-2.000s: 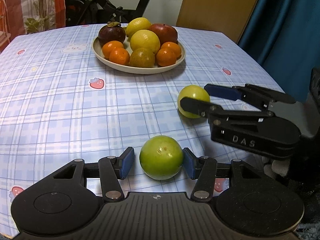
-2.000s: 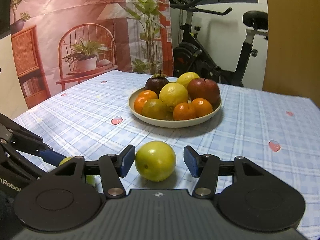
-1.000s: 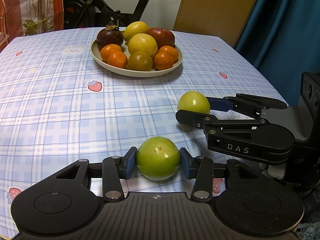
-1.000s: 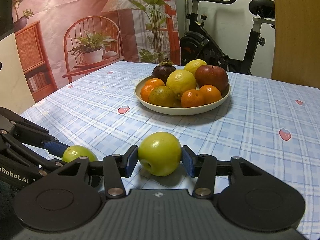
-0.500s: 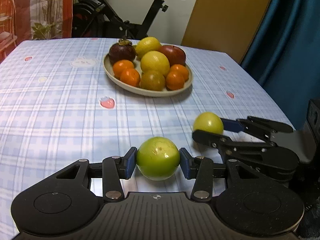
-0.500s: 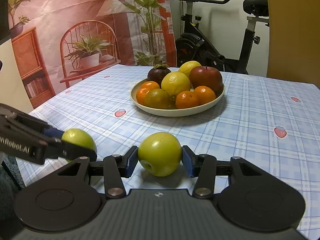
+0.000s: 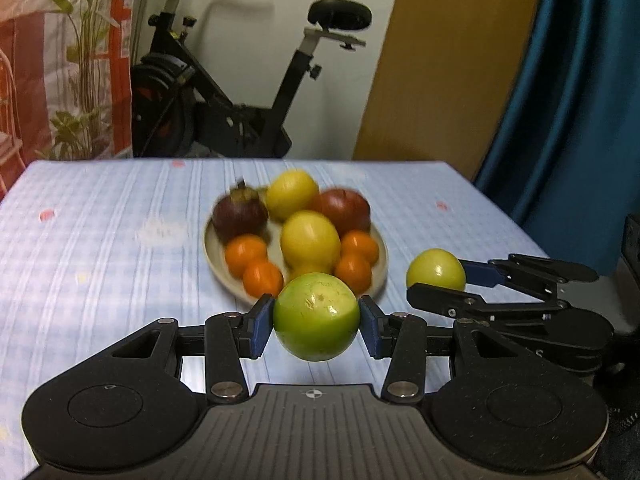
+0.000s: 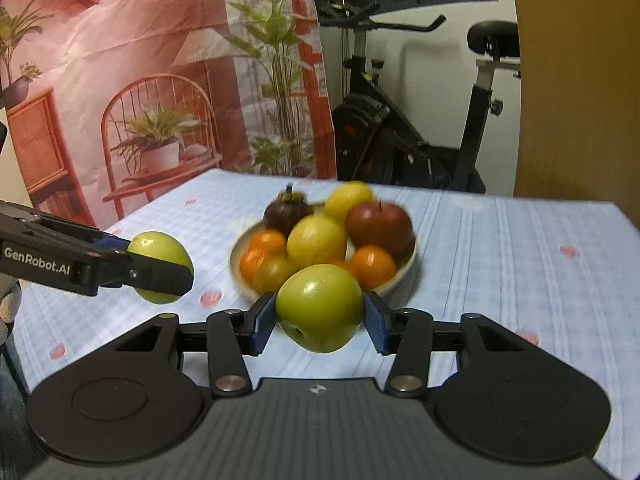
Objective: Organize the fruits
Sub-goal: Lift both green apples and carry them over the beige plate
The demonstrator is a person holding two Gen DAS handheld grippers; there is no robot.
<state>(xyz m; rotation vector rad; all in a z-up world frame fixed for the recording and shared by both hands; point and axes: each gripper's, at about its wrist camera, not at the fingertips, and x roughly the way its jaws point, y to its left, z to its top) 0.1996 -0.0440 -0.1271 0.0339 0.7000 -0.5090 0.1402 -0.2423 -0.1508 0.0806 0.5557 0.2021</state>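
Two wrist views, both looking across a table under a pale blue checked cloth [image 7: 100, 240]. In the left wrist view, at lower centre, we see the left gripper [image 7: 316, 322] with its blue-padded jaws closed on a round, glossy green fruit [image 7: 316, 316]; the pads press its two sides and it appears to hang clear of the cloth. At the right edge of the same view the right gripper [image 7: 436, 280] enters side-on, holding a smaller-looking round yellow-green fruit [image 7: 436, 270] (the same fruit that fills the lower centre of the right wrist view).

In the right wrist view the jaws of the right gripper [image 8: 320, 316] clamp that yellow-green fruit [image 8: 320, 306], while the left gripper [image 8: 160, 266] with its green fruit [image 8: 158, 250] shows at centre left.

Beyond both grippers, at mid-frame, stands a shallow round cream plate [image 7: 380, 256] [image 8: 408, 264], already heaped with oranges, two yellow lemons, a red apple and a dark purple mangosteen.

We judge the step in hand to be the carry: both loose fruits are gripped and face the plate, neither yet over it. The next move calls for bringing each fruit above the pile and setting it in a stable hollow before releasing, since round fruit dropped on a full heap could roll off the rim.
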